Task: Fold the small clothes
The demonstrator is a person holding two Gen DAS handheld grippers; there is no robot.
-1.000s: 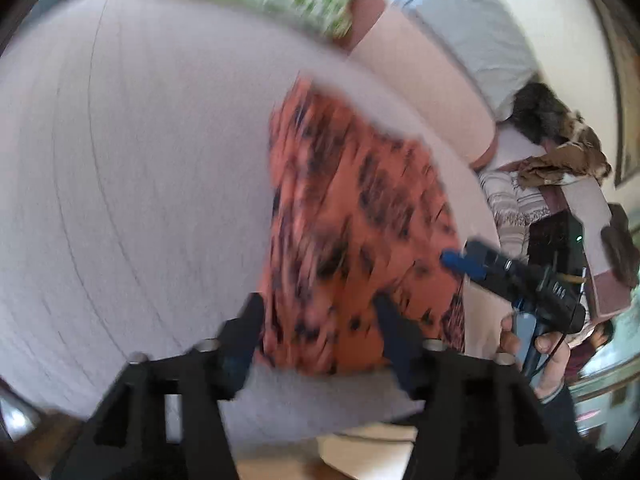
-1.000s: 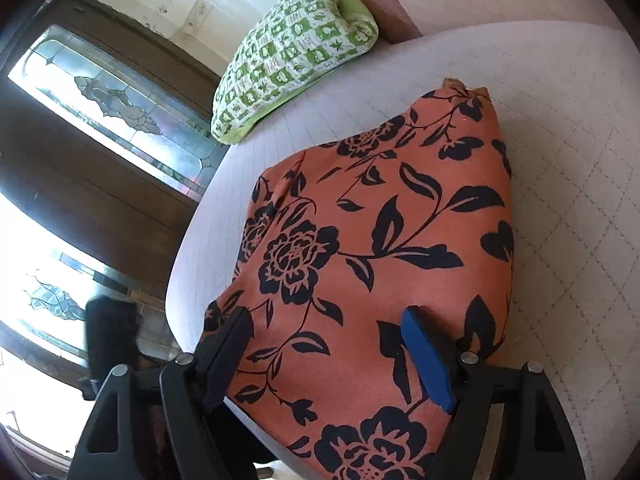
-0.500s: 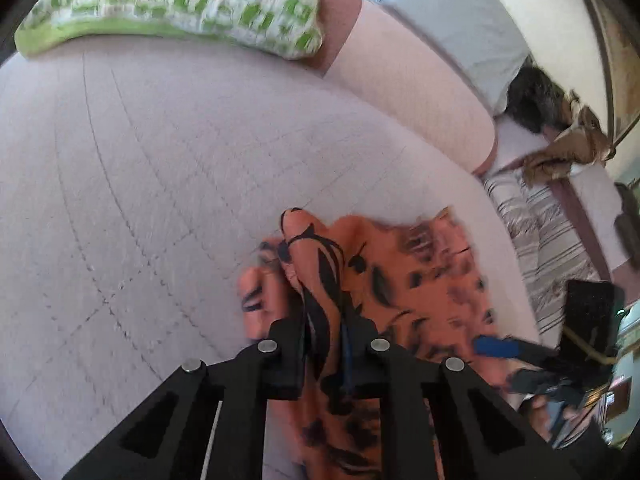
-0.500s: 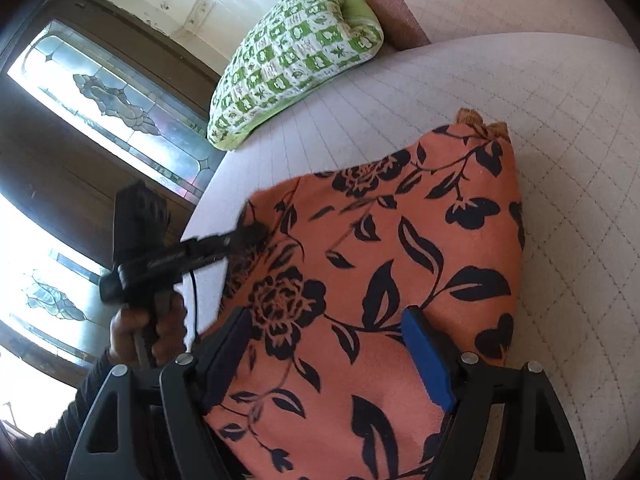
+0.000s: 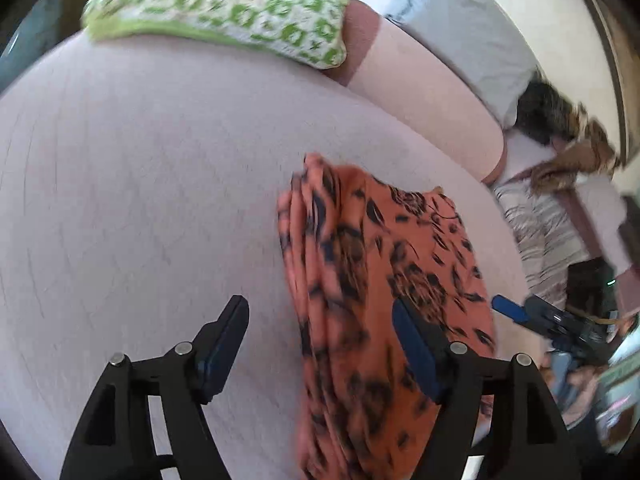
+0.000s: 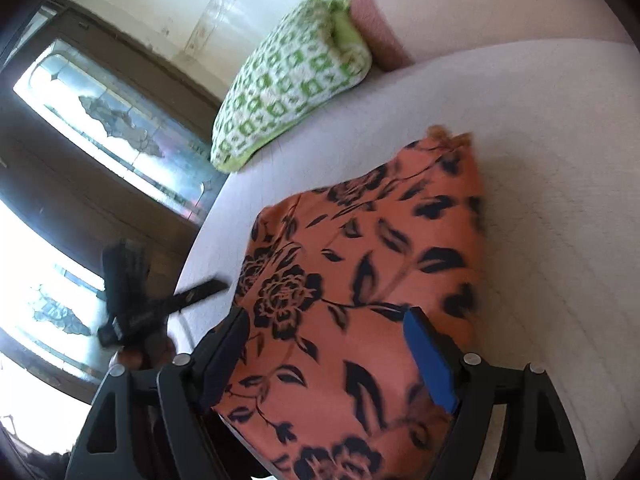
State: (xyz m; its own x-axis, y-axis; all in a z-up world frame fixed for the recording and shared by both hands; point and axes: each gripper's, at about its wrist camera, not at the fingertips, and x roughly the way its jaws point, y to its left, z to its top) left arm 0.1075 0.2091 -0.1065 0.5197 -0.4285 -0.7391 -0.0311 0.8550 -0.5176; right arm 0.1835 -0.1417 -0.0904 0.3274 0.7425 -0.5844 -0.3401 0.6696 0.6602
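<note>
1. The orange garment (image 5: 384,288), a thin, soft cloth printed with dark flowers and leaves, lay on the pale quilted cushion (image 5: 140,184), near its front edge. In the left wrist view its left side was bunched into several stacked folds; the picture was blurred there.
2. The left gripper (image 5: 320,344) was released, its black jaws spread wide with nothing between the blue pads. The left finger stood over bare cushion and the right finger over the garment; whether either touched could not be told.
3. The right gripper (image 6: 332,348) also stood wide apart over the near part of the garment (image 6: 360,272), with cloth lying between its fingers but not pinched. Contact with the cloth could not be told.
4. The cushion (image 6: 560,184) showed a faint stitched grid and a matte, woven surface.
5. A green-and-white patterned pillow (image 5: 224,8) sat at the far end of the cushion, beside a pinkish bolster (image 5: 428,96).
6. Only the right wrist view showed the garment's flat top face and crisp print, a gathered corner at its far end, leaded glass panes (image 6: 116,136) in dark wood, and the other gripper blurred at the cushion's edge.
7. Only the left wrist view showed striped fabric (image 5: 540,236), a grey-blue pillow (image 5: 472,32) and the other gripper's blue tip at far right.
</note>
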